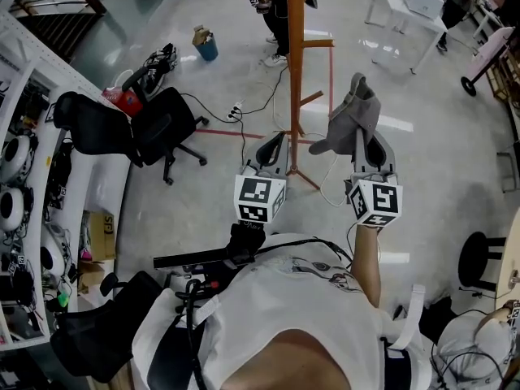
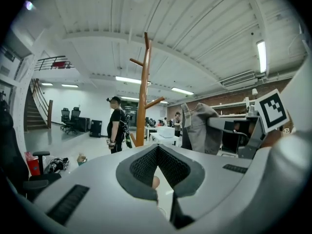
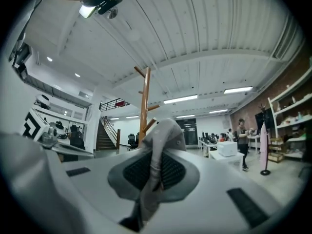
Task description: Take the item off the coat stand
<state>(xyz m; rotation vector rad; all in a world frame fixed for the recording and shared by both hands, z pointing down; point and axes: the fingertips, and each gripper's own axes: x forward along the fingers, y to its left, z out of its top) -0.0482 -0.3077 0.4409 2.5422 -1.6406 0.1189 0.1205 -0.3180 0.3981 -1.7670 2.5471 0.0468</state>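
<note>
The orange wooden coat stand [image 1: 294, 55] rises from the floor ahead of me, and its pegs look bare. It also shows as the coat stand [image 2: 143, 106] in the left gripper view and as the coat stand [image 3: 144, 101] in the right gripper view. My right gripper [image 1: 367, 140] is shut on a grey cap [image 1: 351, 120], held just right of the stand and clear of its pegs. The cap [image 3: 158, 145] is pinched between the pads of the right gripper [image 3: 155, 155]. My left gripper [image 1: 274, 145] is near the stand's foot; this left gripper [image 2: 157, 147] is shut with nothing in it. Off to its right hangs the cap [image 2: 202, 128].
A black office chair [image 1: 154, 124] stands to the left beside white shelving [image 1: 24, 177]. A person [image 1: 276, 6] stands behind the stand. A white table [image 1: 406, 6] is at the back right, a black stool [image 1: 479, 258] at the near right. Cables [image 1: 244, 116] trail over the floor.
</note>
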